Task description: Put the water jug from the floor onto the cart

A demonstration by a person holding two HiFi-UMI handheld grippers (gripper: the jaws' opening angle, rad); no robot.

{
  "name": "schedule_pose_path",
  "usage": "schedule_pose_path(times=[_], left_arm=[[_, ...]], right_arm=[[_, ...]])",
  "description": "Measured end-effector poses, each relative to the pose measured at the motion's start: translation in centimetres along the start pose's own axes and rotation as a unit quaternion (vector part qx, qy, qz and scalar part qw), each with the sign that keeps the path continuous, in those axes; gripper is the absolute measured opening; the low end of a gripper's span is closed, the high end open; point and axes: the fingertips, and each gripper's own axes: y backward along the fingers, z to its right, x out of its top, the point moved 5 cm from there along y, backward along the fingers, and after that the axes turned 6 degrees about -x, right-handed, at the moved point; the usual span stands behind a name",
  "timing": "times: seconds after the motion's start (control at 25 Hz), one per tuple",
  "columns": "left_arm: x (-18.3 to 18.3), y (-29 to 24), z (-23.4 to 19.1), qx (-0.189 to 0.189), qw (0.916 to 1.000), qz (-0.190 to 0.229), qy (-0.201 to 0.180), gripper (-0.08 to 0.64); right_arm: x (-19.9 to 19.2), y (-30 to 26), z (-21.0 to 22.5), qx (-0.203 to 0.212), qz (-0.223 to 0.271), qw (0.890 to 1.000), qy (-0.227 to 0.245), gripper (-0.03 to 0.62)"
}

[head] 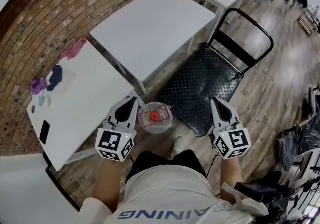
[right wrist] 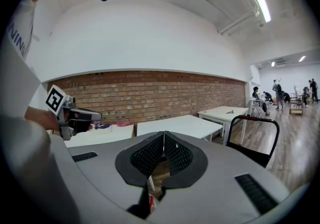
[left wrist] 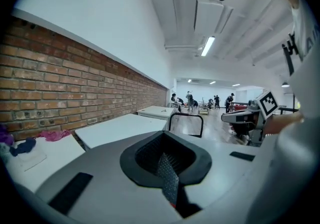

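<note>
Wooden floor [head: 260, 93] runs beside a brick wall [head: 45, 28], and the water jug [head: 156, 117] stands on it (red cap up), just beside the near corner of the black cart [head: 200, 85], whose deck carries nothing. A person stands over it. The left hand-held gripper [head: 131, 104] hangs just left of the jug and the right hand-held gripper [head: 217, 105] over the cart's near edge, both with jaws pressed together, gripping nothing. I'd say nothing is done yet: grasping, lifting and setting down all remain.
</note>
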Motion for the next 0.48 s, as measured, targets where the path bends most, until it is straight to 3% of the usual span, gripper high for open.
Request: schedule_pose_path(times=[0.24, 0.48], left_arm=[[-1.2, 0.2, -1.0, 0.082, 0.9963, -0.011, 0.023, 0.002], [-3.9, 2.8, -2.3, 0.133, 0.9898, -0.034, 0.038, 0.002]], right_arm=[[-1.4, -5.2, 1.0, 0.085, -0.023, 0.996, 0.007, 0.005], [-2.7, -9.1, -2.2, 0.144, -0.047, 0.988, 0.017, 0.006]])
